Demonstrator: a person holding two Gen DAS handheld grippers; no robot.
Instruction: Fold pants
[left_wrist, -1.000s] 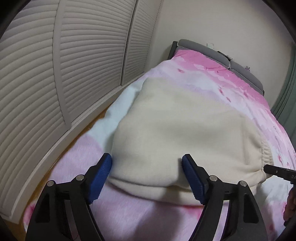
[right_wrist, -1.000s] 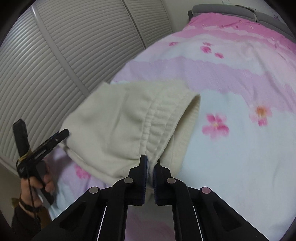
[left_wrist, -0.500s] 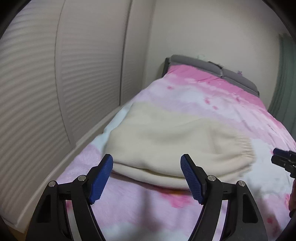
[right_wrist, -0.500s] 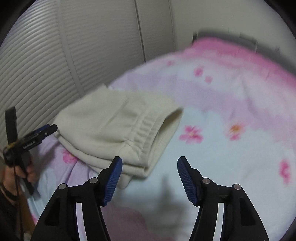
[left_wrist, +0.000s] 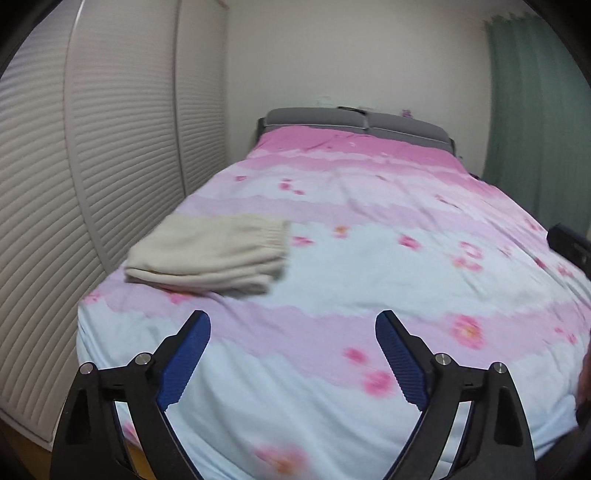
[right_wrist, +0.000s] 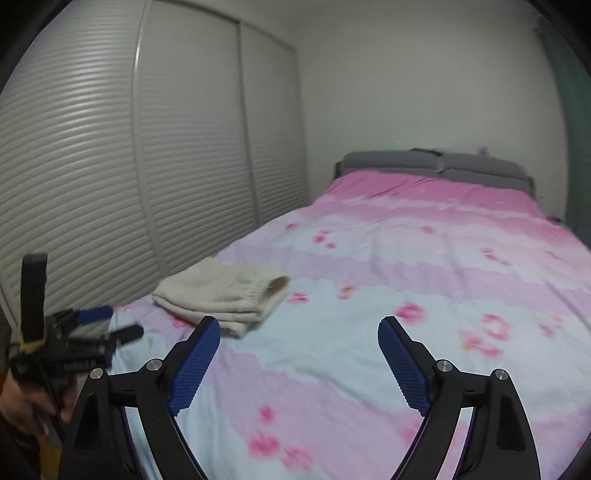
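A: Left wrist view: left gripper (left_wrist: 291, 354), jaws just opened wider, nothing between them. Folded pants (left_wrist: 210, 254) lie ahead to its left on the bed (left_wrist: 369, 295), well apart.

B: Right wrist view: right gripper (right_wrist: 299, 358), jaws just spread wide, empty; pants (right_wrist: 221, 291) ahead-left. Folding appears complete; no further grasp seems needed.

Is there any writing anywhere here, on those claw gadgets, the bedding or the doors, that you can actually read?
Left claw, seen from the right wrist: a pale printed label on its black body, too blurred to read.
Pants, bedspread, closet doors, curtain: no text visible.
Nothing else readable.
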